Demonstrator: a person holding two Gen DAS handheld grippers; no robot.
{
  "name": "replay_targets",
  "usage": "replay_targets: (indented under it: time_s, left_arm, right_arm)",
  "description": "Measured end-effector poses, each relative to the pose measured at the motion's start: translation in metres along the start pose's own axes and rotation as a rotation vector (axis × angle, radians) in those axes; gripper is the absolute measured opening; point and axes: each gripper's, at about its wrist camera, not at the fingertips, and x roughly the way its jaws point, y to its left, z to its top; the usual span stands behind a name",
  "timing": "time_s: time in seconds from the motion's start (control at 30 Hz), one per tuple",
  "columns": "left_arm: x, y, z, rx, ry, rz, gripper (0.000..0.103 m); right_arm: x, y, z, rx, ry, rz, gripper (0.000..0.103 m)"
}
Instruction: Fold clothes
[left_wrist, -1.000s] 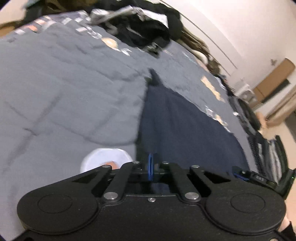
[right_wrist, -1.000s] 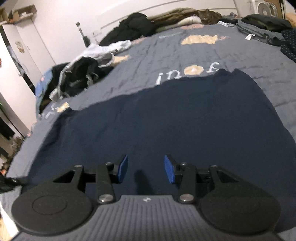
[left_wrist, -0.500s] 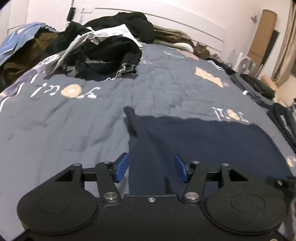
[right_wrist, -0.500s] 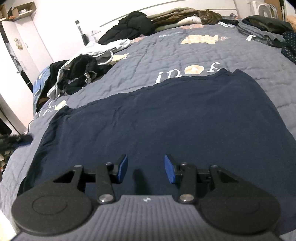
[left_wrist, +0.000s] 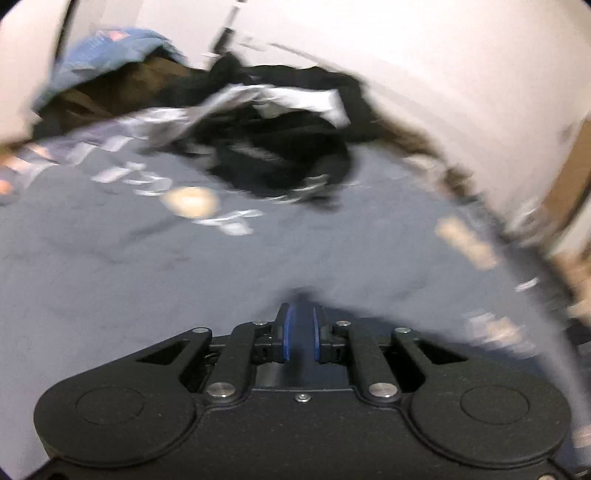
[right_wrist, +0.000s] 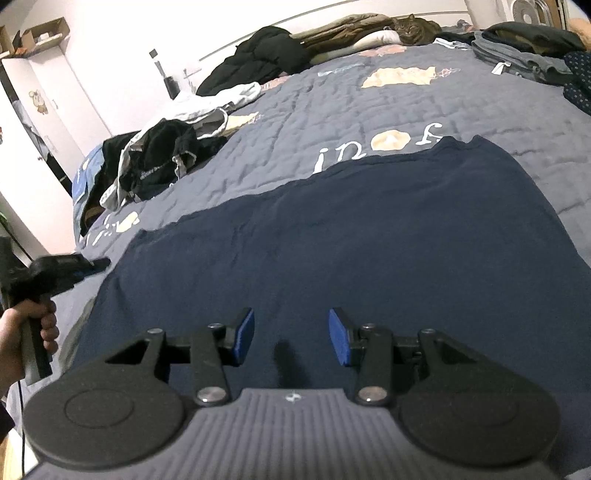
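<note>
Lying flat on the quilted grey-blue bedspread (right_wrist: 369, 107) with pale lettering: one smooth navy-blue cloth garment (right_wrist: 369, 236), spread wide. The left gripper (left_wrist: 299, 332) has its blue pads pinched on a fold of that garment's corner. The right gripper (right_wrist: 291, 336) hovers above it, fingers spread, holding nothing.

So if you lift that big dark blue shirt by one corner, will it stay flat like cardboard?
Probably not. The dark blue shirt lies thin and follows the quilt under it, with soft wrinkles, so it would likely droop and hang. It looks light, and might bunch up if pushed.
</note>
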Motion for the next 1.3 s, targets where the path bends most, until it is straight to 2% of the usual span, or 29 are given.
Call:
replay_targets:
  time_s: [0.03, 0.1, 0.13, 0.2, 0.3, 0.37, 0.43, 0.5, 0.57, 0.63, 0.67, 0.7, 0.83, 0.93, 1.03, 1.1, 1.3]
  left_arm:
    - [0.003, -0.006, 0.0, -0.014, 0.025, -0.064, 0.013]
    - [0.017, -0.021, -0.006, -0.01, 0.107, -0.112, 0.016]
    - [0.024, -0.027, -0.01, -0.003, 0.143, -0.121, 0.024]
    - [0.03, -0.03, -0.022, 0.039, 0.184, -0.066, 0.036]
    - [0.031, -0.03, -0.037, 0.11, 0.227, 0.021, 0.037]
    - [0.016, -0.025, -0.035, 0.147, 0.199, 0.083, 0.037]
    - [-0.005, -0.022, -0.03, 0.177, 0.159, 0.187, 0.039]
    - [-0.032, -0.027, -0.03, 0.207, 0.123, 0.247, 0.05]
    - [-0.064, -0.04, -0.038, 0.227, 0.1, 0.246, 0.073]
    - [-0.092, -0.051, -0.054, 0.208, 0.069, 0.232, 0.086]
    - [-0.106, -0.057, -0.061, 0.199, 0.053, 0.225, 0.087]
    - [-0.118, -0.06, -0.07, 0.168, 0.04, 0.22, 0.087]
    - [-0.149, -0.045, -0.114, -0.185, 0.023, 0.187, 0.087]
    - [-0.16, -0.032, -0.147, -0.356, 0.025, 0.187, 0.084]
    - [-0.163, -0.026, -0.171, -0.459, 0.029, 0.171, 0.075]
    - [-0.16, -0.025, -0.177, -0.504, 0.014, 0.141, 0.073]
    - [-0.134, -0.03, -0.181, -0.566, -0.013, 0.097, 0.06]
  right_arm:
    - [-0.001, 0.0, 0.0, 0.0, -0.003, 0.002, 0.044]
    - [-0.002, 0.001, 0.001, -0.004, -0.007, 0.008, 0.044]
    - [-0.002, 0.002, 0.001, -0.007, -0.006, 0.01, 0.044]
    - [-0.003, 0.002, 0.001, -0.016, -0.002, 0.011, 0.044]
    - [-0.003, 0.004, 0.001, -0.046, 0.008, 0.0, 0.045]
    - [-0.003, 0.004, 0.0, -0.064, 0.015, -0.013, 0.046]
    - [-0.004, 0.004, 0.0, -0.079, 0.01, -0.028, 0.047]
    - [-0.005, 0.005, 0.001, -0.094, 0.006, -0.042, 0.047]
    - [-0.006, 0.006, 0.001, -0.109, 0.001, -0.057, 0.048]
    - [-0.007, 0.006, 0.001, -0.123, -0.003, -0.071, 0.05]
    - [-0.008, 0.006, 0.001, -0.131, -0.005, -0.078, 0.053]
    - [-0.009, 0.008, 0.001, -0.141, -0.01, -0.083, 0.054]
    - [-0.015, 0.012, 0.002, -0.171, -0.027, -0.085, 0.059]
    - [-0.021, 0.012, 0.004, -0.152, -0.037, -0.075, 0.06]
    - [-0.029, 0.011, 0.007, -0.124, -0.045, -0.061, 0.06]
    - [-0.033, 0.011, 0.008, -0.113, -0.053, -0.058, 0.061]
    - [-0.044, 0.008, 0.009, -0.098, -0.073, -0.037, 0.062]
